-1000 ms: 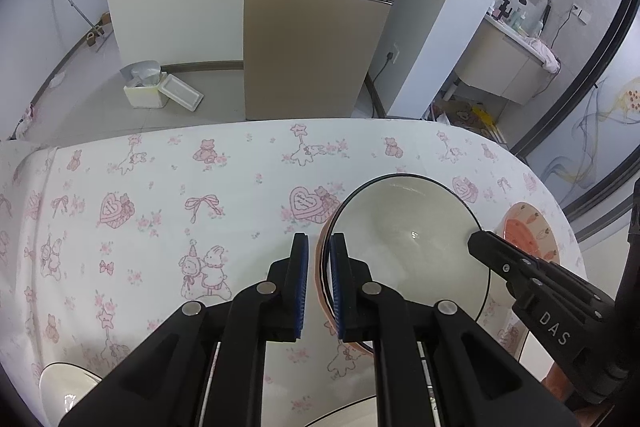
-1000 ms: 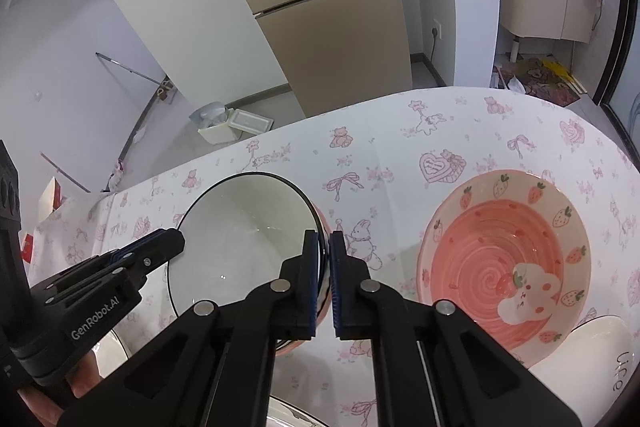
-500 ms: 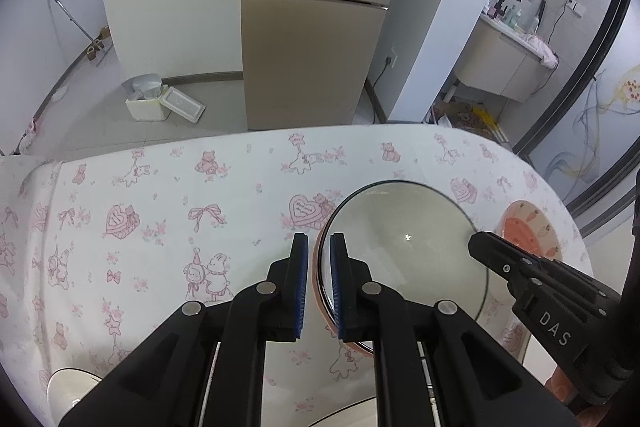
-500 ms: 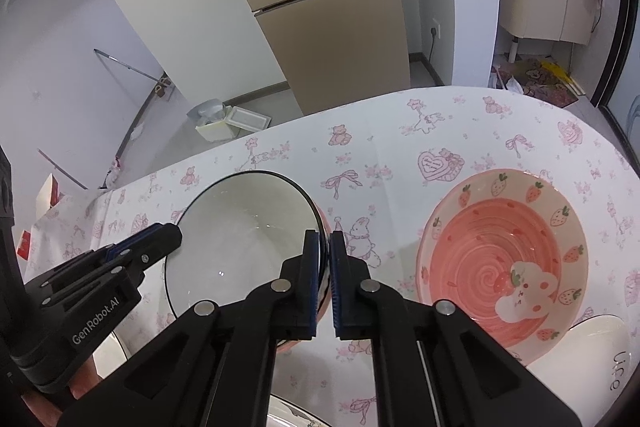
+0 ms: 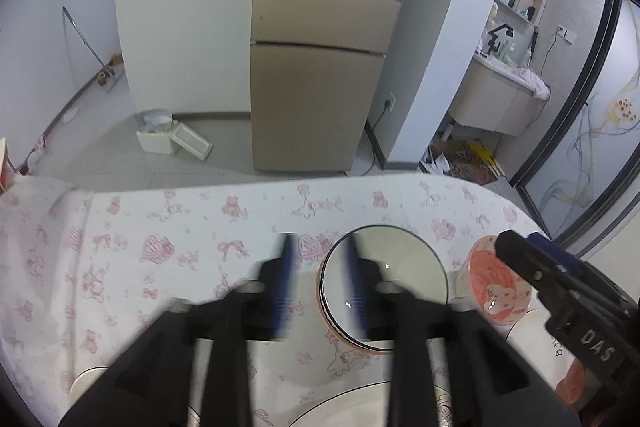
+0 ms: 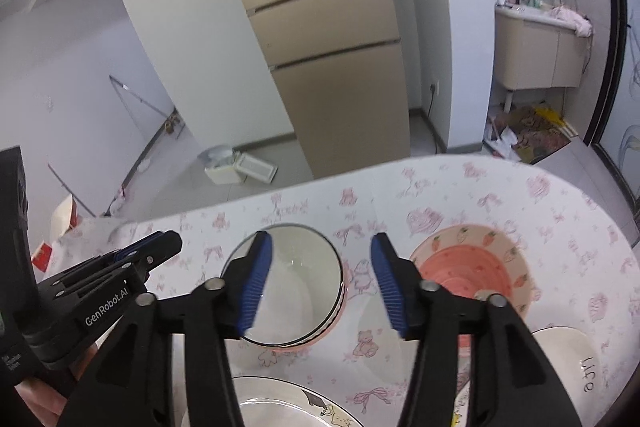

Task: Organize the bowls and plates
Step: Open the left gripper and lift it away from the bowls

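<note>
**Both grippers let go of the white bowl**

The white bowl (image 6: 294,283) with its dark rim sits on the tablecloth (image 5: 120,227), apparently nested in something pink underneath, though I can't tell whether that is a bowl or a plate. Both grippers hang above it with nothing in them: the right gripper (image 6: 320,281) has its jaws spread wide, the left gripper (image 5: 320,283) has its jaws apart too, though that view is smeared by motion. To my eye this stacking step is finished and the next piece is due.

The pink strawberry bowl (image 6: 472,267) just to the right of the stack looks the likely pick; taking it calls for straddling its rim with one jaw inside, one outside, then closing gently.

Counting what shows: one white bowl, one pink piece beneath it, one strawberry bowl, one cartoon-printed plate (image 6: 280,407) at the near edge, one cream dish (image 6: 576,359) with lettering at far right, and one pale dish (image 5: 86,383) at near left.
</note>
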